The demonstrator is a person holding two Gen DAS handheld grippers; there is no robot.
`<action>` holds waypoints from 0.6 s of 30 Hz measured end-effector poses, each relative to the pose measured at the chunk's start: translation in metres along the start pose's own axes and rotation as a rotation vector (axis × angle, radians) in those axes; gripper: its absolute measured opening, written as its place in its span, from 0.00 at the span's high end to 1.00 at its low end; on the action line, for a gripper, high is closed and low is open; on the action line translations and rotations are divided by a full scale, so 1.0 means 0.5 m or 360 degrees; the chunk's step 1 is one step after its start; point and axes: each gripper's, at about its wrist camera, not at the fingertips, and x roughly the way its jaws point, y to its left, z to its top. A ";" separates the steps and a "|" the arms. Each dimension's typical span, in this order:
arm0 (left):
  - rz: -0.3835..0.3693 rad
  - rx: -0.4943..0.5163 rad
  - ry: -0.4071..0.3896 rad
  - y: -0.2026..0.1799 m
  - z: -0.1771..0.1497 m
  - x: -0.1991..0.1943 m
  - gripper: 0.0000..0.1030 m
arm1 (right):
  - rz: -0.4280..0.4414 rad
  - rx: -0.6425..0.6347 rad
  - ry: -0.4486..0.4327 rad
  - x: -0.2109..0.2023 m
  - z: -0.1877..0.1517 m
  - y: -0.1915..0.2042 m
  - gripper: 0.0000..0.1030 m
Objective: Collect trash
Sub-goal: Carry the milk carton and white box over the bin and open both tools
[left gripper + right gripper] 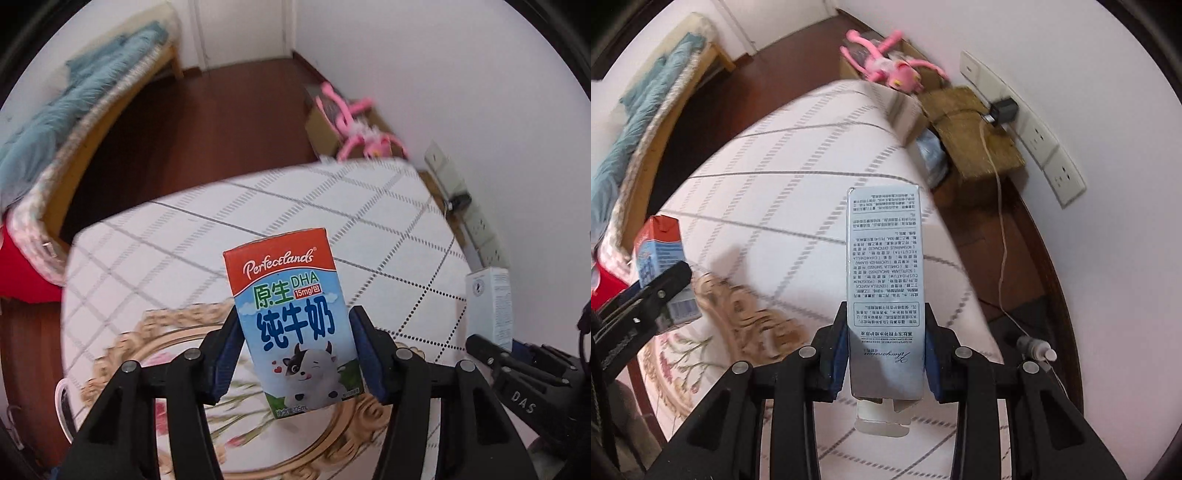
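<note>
My left gripper [293, 354] is shut on a small milk carton [291, 317], red on top and blue below with a cartoon cow, and holds it upright above the table. The carton also shows at the left of the right wrist view [659, 258]. My right gripper [886, 354] is shut on a tall silvery-blue cosmetics box [884, 288] with printed text, its bottom flap open. That box also shows at the right of the left wrist view [489, 304].
A table with a white grid-pattern cloth [258, 206] lies below both grippers. A round gold-framed floral tray [155, 354] sits on it. A bed with a teal blanket [74, 110] is far left. A cardboard box with a pink plush toy [886, 66], wall sockets [1034, 136] and a cable are on the right.
</note>
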 end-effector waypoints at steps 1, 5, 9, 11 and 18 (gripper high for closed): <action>-0.0009 -0.0014 -0.0027 0.016 -0.005 -0.025 0.48 | 0.0018 -0.0030 -0.0022 -0.016 -0.009 0.020 0.65; 0.0029 -0.0069 -0.0161 0.090 -0.040 -0.138 0.48 | 0.0095 -0.0154 -0.0108 -0.080 -0.044 0.100 0.65; 0.0082 -0.0147 -0.0274 0.182 -0.097 -0.246 0.48 | 0.0200 -0.0282 -0.0212 -0.156 -0.096 0.200 0.65; 0.0117 -0.0182 -0.0311 0.224 -0.125 -0.289 0.48 | 0.0262 -0.0332 -0.0242 -0.187 -0.124 0.250 0.65; 0.0256 -0.0348 -0.0381 0.417 -0.233 -0.423 0.48 | 0.0512 -0.0553 -0.0266 -0.264 -0.232 0.475 0.65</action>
